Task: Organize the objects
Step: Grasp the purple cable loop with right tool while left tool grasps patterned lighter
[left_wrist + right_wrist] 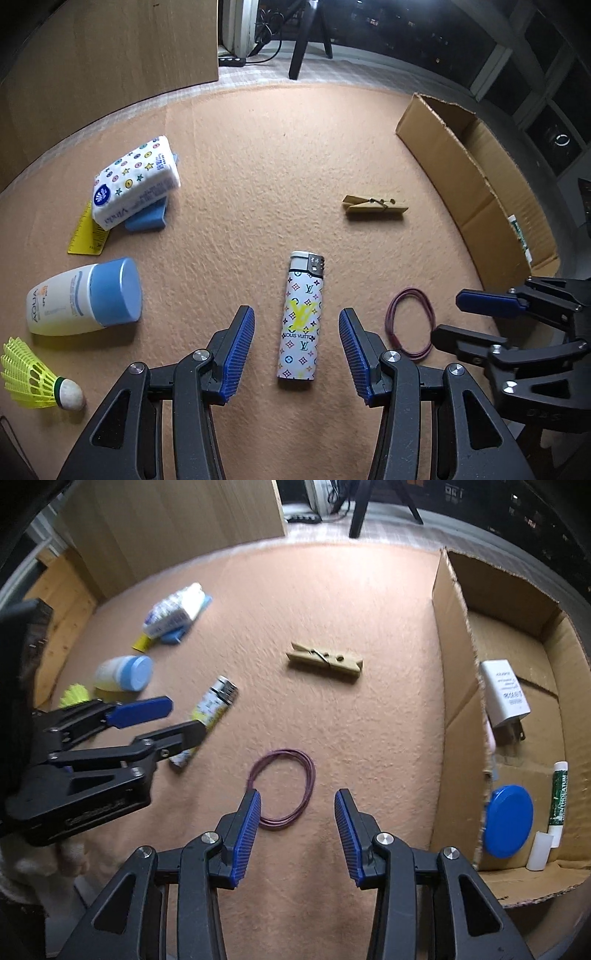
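White lighter (301,317) printed with coloured monogram symbols, lying flat on peach felt mat (258,155), between spread jaws of left gripper (296,325), untouched. Right gripper (297,808) also spread, empty, over looped purple rubber band (282,788).

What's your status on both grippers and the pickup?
Left gripper open, fingers either side of the lighter. Right gripper open over the rubber band, nothing held. Box to the right, path unobstructed.
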A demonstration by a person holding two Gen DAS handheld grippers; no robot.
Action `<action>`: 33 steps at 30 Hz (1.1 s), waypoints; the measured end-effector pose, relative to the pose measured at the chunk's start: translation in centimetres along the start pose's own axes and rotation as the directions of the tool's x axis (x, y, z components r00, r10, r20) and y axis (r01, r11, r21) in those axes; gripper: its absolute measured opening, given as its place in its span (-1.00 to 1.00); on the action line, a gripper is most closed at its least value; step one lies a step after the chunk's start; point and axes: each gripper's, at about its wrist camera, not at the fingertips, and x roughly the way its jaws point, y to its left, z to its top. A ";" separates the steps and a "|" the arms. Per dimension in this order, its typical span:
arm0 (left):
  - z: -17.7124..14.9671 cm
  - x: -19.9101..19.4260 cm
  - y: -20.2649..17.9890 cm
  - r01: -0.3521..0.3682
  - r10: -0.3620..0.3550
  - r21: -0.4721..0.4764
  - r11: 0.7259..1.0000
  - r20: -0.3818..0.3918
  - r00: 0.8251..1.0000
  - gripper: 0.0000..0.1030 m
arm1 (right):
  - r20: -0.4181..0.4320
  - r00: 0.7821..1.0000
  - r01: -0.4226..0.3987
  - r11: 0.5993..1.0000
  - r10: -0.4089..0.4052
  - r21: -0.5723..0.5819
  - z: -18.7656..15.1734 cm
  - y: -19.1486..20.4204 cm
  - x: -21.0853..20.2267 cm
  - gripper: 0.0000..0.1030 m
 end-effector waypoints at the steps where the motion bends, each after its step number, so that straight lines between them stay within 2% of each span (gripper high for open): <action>1: 0.0 0.2 0.0 -0.002 0.002 0.000 1.000 -0.002 1.000 0.00 | -0.007 1.000 0.006 1.000 -0.006 0.004 0.0 0.0 0.4 -0.30; 7: 0.2 1.1 0.3 -0.011 0.012 0.004 1.000 -0.021 1.000 -0.01 | -0.025 0.999 0.048 0.999 -0.048 0.007 0.1 0.0 1.6 -0.39; 12: 0.3 1.4 -0.1 -0.038 0.038 0.033 0.999 -0.019 0.999 -0.01 | -0.015 0.993 0.113 0.992 -0.114 -0.048 0.2 0.9 1.8 -0.47; 15: 0.5 1.5 -0.3 -0.064 0.064 0.050 0.997 -0.010 0.998 -0.16 | 0.005 0.988 0.154 0.981 -0.154 -0.120 -0.1 1.9 2.0 -0.65; 17: 0.5 1.5 -0.3 -0.085 0.085 0.060 0.995 -0.003 0.996 -0.43 | 0.007 0.990 0.142 0.980 -0.142 -0.142 -0.1 2.2 2.0 -0.81; 19: 0.5 1.4 -0.1 -0.081 0.082 0.056 0.995 -0.002 0.997 -0.51 | 0.011 0.990 0.142 0.979 -0.142 -0.147 -0.1 2.1 2.0 -0.87; 27: 0.2 1.0 0.4 -0.056 0.057 0.039 0.998 -0.003 0.998 -0.52 | 0.018 0.995 0.104 0.990 -0.102 -0.100 0.2 1.4 2.0 -0.93; 33: -0.1 -0.7 1.1 -0.030 0.029 0.019 0.999 0.024 0.999 -0.52 | 0.078 0.996 0.041 0.999 -0.039 -0.022 -0.6 0.0 -0.9 -0.94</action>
